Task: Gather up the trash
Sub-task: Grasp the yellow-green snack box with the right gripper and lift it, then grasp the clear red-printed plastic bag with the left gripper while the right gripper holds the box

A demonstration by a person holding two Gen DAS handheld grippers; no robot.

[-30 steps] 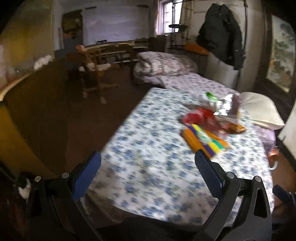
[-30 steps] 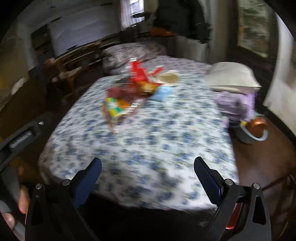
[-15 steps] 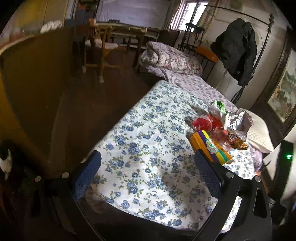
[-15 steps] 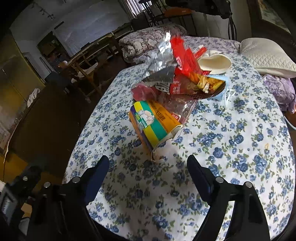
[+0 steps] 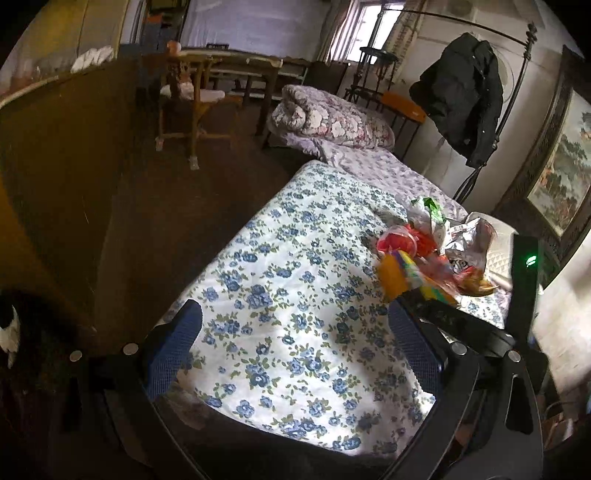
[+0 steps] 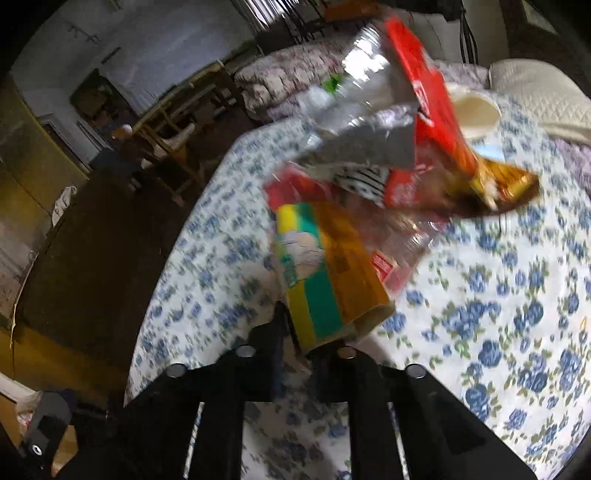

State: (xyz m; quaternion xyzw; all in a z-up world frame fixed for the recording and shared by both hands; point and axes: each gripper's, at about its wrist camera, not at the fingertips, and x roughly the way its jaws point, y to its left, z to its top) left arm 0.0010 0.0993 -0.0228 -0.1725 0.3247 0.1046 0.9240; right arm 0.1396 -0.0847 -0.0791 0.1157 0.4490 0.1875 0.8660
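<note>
Right gripper (image 6: 314, 341) has just snapped closed and its jaws are pinched on the near end of the carton (image 6: 332, 273), the yellow, green and orange one. The pads are mostly hidden behind the carton's open end, but it's clearly clamped. That carton sits at the near edge of the trash pile (image 6: 388, 158), on the bed (image 6: 517, 314) with the blue flower sheet. It's all a bit blurry in the right wrist view.

Left gripper (image 5: 291, 354) is hanging wide open over the near part of the bed, with nothing between its blue pads (image 5: 170, 354), just bare sheet under it. From that side you can see the right gripper's black finger reaching in to the carton (image 5: 397, 275) from the right.

Right behind the carton is a clear plastic bag (image 6: 410, 236) with red bits in it, then a red wrapper (image 6: 428, 99) sticking up, a crumpled silver foil bag (image 6: 362, 122) and a brownish gold packet (image 6: 506, 188). In the left view there's also a green and white bag (image 5: 428, 214) at the back of the pile.

Past the pile there's a cream bowl-shaped thing (image 6: 476, 110) on the sheet, and a quilted white pillow (image 6: 543, 96) near the far right corner.

Further back is a rolled floral quilt (image 5: 332, 122) on a purple sheet, a black coat (image 5: 465, 99) hanging on a rack, a wooden chair (image 5: 188, 107) and a window (image 5: 369, 26).
</note>
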